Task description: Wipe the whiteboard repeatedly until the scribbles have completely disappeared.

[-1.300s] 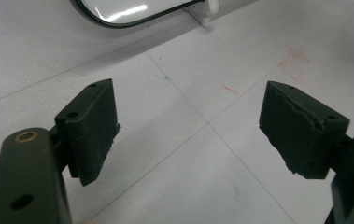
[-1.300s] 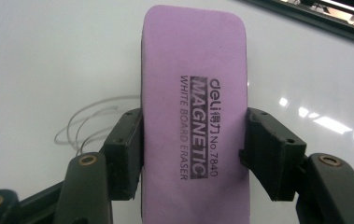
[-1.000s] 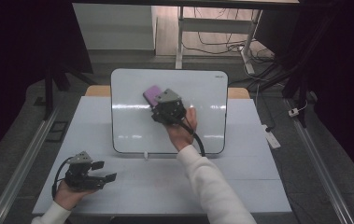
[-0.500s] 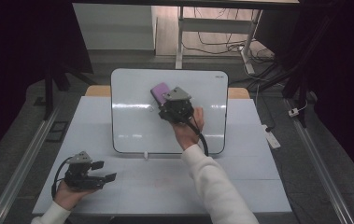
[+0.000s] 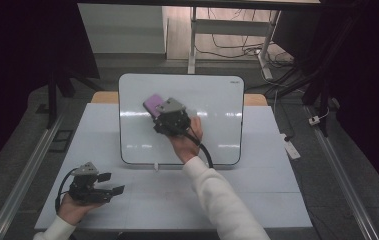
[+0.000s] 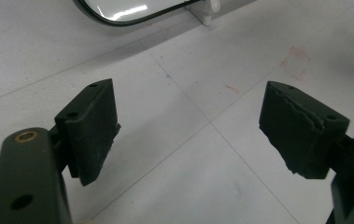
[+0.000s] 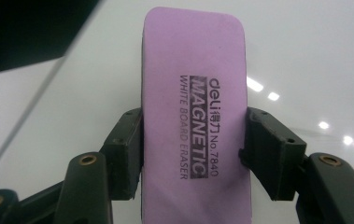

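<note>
A purple whiteboard eraser (image 7: 195,116) with black lettering is clamped between the two black jaws of my right gripper (image 7: 194,149). In the high view that right gripper (image 5: 166,116) holds the eraser (image 5: 153,104) against the upper left part of the whiteboard (image 5: 212,95), which stands tilted at the back of the table. My left gripper (image 5: 113,190) rests low at the table's front left, held in a hand, its jaws pointing right. In the left gripper view its jaws stand wide apart over bare white tabletop (image 6: 184,140), and the left gripper (image 6: 188,116) has nothing between its pads.
The whiteboard's lower edge and a small white foot (image 6: 207,9) show at the top of the left gripper view. Faint red marks (image 6: 296,63) lie on the table. A white power strip (image 5: 290,147) lies on the floor to the right. Metal rails (image 5: 22,175) flank the table.
My right gripper with the eraser has slid across the upper part of the board, first slightly right, then back left and a little down. The left gripper has stayed put.
</note>
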The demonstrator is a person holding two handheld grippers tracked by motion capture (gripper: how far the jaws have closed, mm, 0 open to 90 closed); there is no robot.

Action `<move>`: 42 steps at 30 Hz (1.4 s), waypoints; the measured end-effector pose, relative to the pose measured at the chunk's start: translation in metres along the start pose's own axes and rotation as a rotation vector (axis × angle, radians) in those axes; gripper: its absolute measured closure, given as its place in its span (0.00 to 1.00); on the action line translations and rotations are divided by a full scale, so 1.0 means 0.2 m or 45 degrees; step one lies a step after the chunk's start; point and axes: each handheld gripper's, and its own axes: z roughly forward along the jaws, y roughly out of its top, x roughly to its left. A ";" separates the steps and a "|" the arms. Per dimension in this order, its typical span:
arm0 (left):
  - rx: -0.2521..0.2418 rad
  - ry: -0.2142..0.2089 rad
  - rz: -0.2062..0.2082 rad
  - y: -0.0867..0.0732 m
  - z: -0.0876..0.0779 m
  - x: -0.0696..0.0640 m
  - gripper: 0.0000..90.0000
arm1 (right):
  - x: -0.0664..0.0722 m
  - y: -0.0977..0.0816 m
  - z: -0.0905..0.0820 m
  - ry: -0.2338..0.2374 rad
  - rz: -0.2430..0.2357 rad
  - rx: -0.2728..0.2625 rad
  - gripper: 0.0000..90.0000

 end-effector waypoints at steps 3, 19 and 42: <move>-0.002 -0.002 0.003 0.00 0.00 0.00 0.23 | 0.06 -0.02 0.01 -0.012 -0.065 -0.001 0.45; -0.005 0.002 0.001 0.00 -0.01 0.00 0.23 | -0.06 0.03 0.00 -0.047 0.038 -0.032 0.45; -0.004 0.002 -0.004 0.00 -0.01 0.00 0.23 | -0.26 0.09 -0.05 -0.141 0.090 -0.062 0.45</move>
